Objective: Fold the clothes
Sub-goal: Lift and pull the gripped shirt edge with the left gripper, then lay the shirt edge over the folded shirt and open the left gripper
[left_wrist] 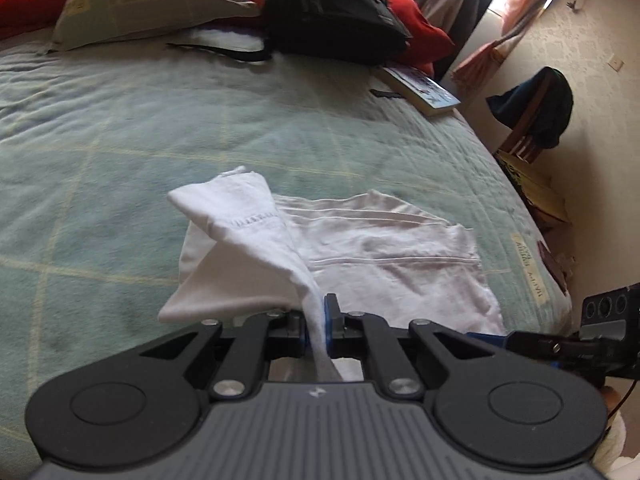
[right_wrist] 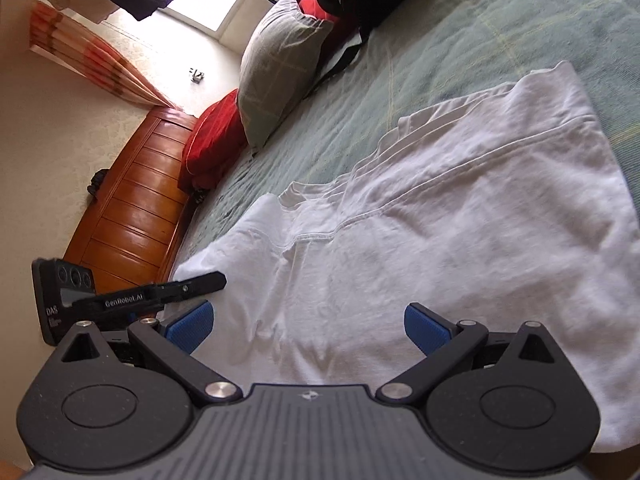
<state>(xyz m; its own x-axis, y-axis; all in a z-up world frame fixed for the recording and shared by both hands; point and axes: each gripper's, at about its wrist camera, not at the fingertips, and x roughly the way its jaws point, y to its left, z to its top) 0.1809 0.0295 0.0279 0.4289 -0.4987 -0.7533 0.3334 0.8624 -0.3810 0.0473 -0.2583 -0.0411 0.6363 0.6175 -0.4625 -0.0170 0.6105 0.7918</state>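
Note:
A white garment (left_wrist: 384, 256) lies partly folded on the green bedspread (left_wrist: 160, 128). My left gripper (left_wrist: 318, 328) is shut on a bunched edge of it, and a white flap (left_wrist: 240, 236) rises from the jaws and drapes to the left. In the right wrist view the same white garment (right_wrist: 440, 220) spreads flat under my right gripper (right_wrist: 306, 326), which hangs open just above the cloth with nothing between its blue pads (right_wrist: 190, 326). The left gripper's body (right_wrist: 120, 304) shows at the lower left of that view, and the right gripper (left_wrist: 580, 344) shows at the right edge of the left wrist view.
A black backpack (left_wrist: 332, 8), a grey pillow (left_wrist: 148, 0) and red bedding (left_wrist: 420, 36) crowd the head of the bed. A book (left_wrist: 424, 90) lies near the bed's right edge. A chair draped with dark clothes (left_wrist: 536, 104) stands beside the bed. A wooden headboard (right_wrist: 136, 208) is visible.

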